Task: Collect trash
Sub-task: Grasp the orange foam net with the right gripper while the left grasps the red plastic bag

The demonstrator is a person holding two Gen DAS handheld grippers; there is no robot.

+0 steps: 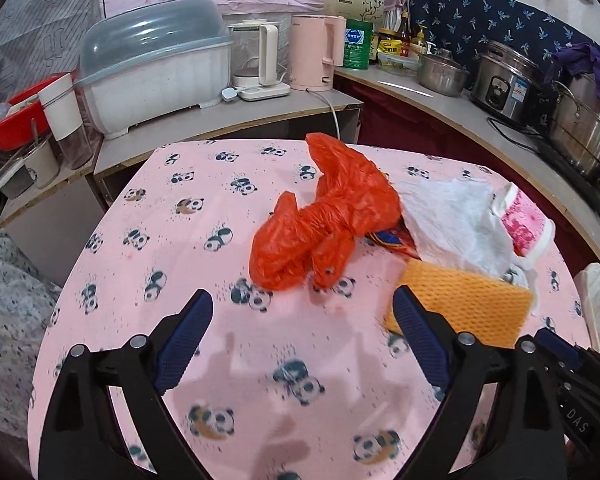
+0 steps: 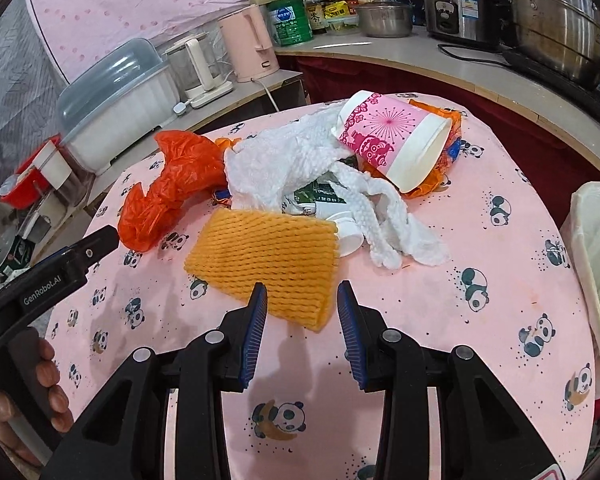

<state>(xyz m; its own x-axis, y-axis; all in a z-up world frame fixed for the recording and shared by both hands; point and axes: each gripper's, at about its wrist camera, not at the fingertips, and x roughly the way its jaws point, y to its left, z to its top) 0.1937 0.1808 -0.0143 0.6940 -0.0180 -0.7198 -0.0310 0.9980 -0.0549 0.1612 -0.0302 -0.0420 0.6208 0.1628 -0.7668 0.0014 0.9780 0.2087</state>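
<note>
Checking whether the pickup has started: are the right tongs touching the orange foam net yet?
Apart. In the right wrist view the right tongs stand open just short of the orange foam net, whose near corner sits in the gap, clear of both pads.

pink kettle (image 1: 315, 54) upper centre | dish box (image 1: 152, 66) upper left | rice cooker (image 1: 504, 82) upper right | steel pot (image 1: 586, 136) right edge

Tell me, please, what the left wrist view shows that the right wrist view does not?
Only the left wrist view shows its own left gripper, jaws wide and empty.

Only the right wrist view shows the right gripper, nothing between its jaws, and the small white plastic bottle under the tissue.

Both show the crumpled red plastic bag, orange foam net sleeve, white tissue and pink paper cup.
</note>
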